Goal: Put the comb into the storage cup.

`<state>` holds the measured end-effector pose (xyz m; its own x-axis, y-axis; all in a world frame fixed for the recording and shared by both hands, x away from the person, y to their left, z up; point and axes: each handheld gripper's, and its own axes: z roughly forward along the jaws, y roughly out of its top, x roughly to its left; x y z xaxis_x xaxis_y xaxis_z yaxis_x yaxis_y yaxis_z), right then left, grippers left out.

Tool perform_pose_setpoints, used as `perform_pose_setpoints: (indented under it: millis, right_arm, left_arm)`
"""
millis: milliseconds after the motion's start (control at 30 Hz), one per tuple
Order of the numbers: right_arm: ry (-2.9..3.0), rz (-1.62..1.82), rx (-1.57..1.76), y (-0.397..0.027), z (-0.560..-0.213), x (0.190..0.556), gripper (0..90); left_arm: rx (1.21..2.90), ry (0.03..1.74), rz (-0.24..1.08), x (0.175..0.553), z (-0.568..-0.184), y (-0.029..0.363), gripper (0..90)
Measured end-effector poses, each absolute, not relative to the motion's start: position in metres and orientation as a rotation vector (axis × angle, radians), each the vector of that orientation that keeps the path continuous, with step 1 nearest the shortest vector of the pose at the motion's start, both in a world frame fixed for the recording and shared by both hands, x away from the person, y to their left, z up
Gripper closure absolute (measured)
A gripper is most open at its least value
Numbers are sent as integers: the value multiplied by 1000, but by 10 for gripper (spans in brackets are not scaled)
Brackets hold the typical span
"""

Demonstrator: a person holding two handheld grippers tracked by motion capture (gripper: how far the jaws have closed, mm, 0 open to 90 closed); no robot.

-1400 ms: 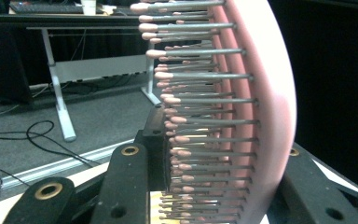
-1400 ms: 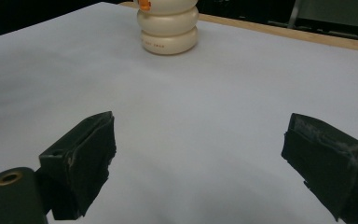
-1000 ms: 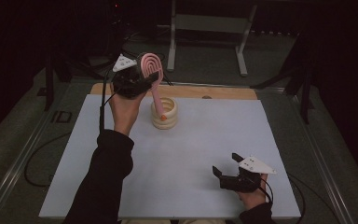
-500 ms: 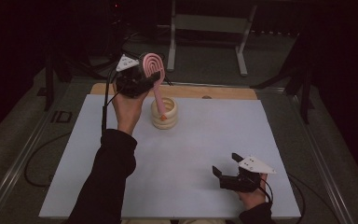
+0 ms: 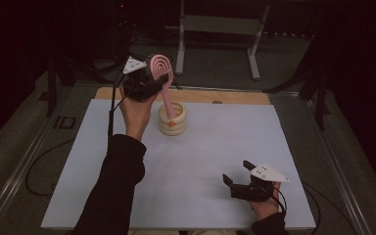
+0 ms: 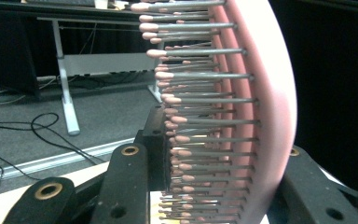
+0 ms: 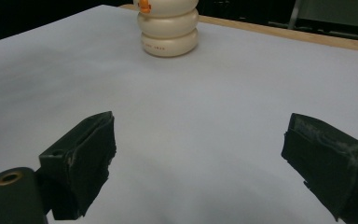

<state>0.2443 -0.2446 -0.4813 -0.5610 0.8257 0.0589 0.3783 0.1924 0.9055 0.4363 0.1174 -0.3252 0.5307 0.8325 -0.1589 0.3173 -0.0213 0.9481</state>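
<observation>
Nothing's moved; hairbrush [image 5: 162, 78] handle end hidden in cream holder [image 5: 173, 119].

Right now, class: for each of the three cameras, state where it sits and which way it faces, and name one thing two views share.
High view: above the table, facing forward and down; both forearms, left gripper clamping a pink brush, right gripper open.
Left gripper view: on that gripper, along its jaws at the brush bristles.
Right gripper view: low, looking across the table between open jaws.
Shared: the cream holder, high and right gripper views.
</observation>
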Motion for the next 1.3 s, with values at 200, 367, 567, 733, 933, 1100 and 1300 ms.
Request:
perform_pose_setpoints:
  millis: [200,367,567,733,933,1100,1300]
  right_arm:
    - [2028,1342,1125,-245,-481,244,91]
    - [2022,1348,1128,-246,-481,244,91]
    - [2018,1354,1132,-247,-480,244,91]
    - [2018,1359,1134,-247,-480,244,91]
    - [2015,1360,1137,-247,-480,244,91]
    - [2016,1361,1138,-247,-480,244,91]
    - [2017,1363,1138,-246,-480,244,91]
  left_arm:
    - [1584,1012,559,438,-326,115,646]
    - [1572,1031,579,441,-327,111,646]
    - [1571,1031,588,444,-328,106,646]
    - [1568,1049,595,448,-331,105,646]
    - [1567,1069,603,450,-335,103,646]
    - [1563,1070,602,452,-336,102,646]
    - [1556,1084,602,454,-340,102,646]
